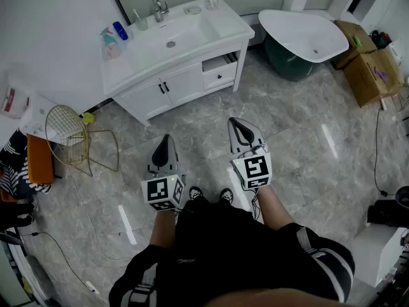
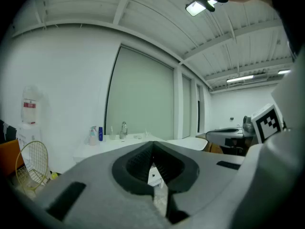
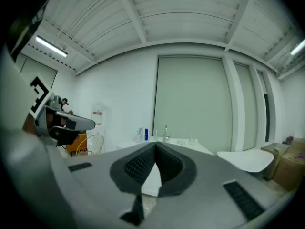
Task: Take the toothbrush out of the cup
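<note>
Grey left gripper point(image 1: 165, 138) and right gripper point(image 1: 238, 124) bear black-and-white marker cubes point(image 1: 163, 192); clothes point(image 1: 217, 248) black, white-striped.

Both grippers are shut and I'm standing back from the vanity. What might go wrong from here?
1. The left gripper and right gripper are shut and empty; reaching in unopened could topple the cup beside the faucet.
2. A second cup stands at the vanity's back right, so the wrong one might get picked.
3. The open drawer juts from its front and may catch a leg.

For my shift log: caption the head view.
Left gripper and right gripper, both shut, empty, face the distant vanity.
</note>
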The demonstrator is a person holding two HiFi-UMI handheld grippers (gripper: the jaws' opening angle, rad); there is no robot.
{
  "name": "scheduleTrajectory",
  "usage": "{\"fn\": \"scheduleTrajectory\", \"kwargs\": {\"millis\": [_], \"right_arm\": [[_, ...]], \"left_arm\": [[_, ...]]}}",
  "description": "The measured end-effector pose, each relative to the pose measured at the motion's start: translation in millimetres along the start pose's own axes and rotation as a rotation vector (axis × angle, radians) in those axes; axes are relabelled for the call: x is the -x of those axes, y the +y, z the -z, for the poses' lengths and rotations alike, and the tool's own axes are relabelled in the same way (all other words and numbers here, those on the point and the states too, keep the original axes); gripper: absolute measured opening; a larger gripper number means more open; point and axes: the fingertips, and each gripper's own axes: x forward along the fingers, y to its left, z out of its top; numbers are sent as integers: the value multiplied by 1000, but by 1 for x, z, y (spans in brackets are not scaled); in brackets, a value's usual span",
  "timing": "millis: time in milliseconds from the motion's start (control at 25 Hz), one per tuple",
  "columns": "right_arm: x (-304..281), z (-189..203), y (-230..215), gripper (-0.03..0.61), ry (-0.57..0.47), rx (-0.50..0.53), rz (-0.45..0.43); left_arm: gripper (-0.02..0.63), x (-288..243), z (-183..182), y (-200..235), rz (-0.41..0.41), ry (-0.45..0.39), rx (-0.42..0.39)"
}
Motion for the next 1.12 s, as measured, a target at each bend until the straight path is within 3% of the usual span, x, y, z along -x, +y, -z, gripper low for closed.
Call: {"fn": "scheduleTrajectory", "kwargs": {"millis": [120,280,520,560,680,760,880,1120], "right_arm": [[7,-6,14,5,5,-5,-20],[5,-23,29,5,-18,-9,-12],[5,-9,46,6,21,-63,-35],[7,0,47,14,40,-57,-32],[17,21,40,205,67,-61,6],[23,34,28,289,95,-67,41],[24,49,20,350,164,-43,62],[-6,53,53,362,209,-38,29]], "left_arm": [[2,15,-6,10,-22,-13,19],[2,24,-22,14,6,-41,1],[5,26,8,23,74,16,67],[49,29,15,28,76,31,76],[224,43,38,52,55,80,128],[272,50,51,73,35,99,180],[295,63,64,102,-4,118,225],[314,64,97,144,-22,205,215]]}}
